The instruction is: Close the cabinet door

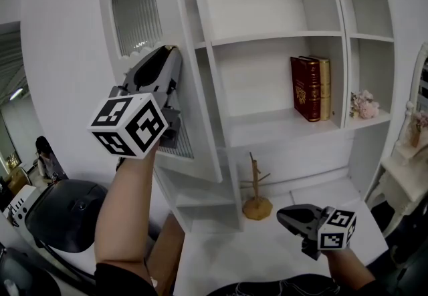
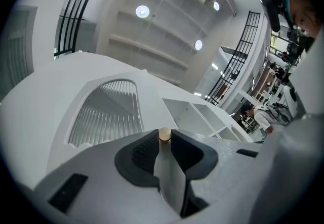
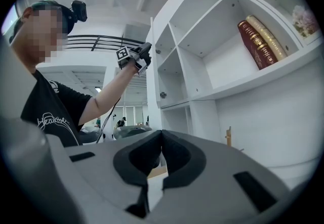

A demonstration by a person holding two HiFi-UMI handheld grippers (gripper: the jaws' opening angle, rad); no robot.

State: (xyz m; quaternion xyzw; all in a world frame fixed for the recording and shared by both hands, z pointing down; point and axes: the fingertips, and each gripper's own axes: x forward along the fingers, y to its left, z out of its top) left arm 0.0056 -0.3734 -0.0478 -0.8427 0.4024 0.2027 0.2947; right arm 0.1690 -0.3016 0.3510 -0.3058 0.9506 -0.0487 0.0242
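Between pinching jaws of left gripper (image 1: 168, 54), cabinet door (image 1: 73, 81) edge, knob (image 2: 164, 134) half hidden; right gripper (image 3: 160, 134) closed, empty.

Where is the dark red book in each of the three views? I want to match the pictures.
Head view: the red book stands upright on a shelf, right of centre.
Left gripper view: not in it.
Right gripper view: the book is at the upper right, on its shelf.
Shared landmark: the white cabinet shelves.
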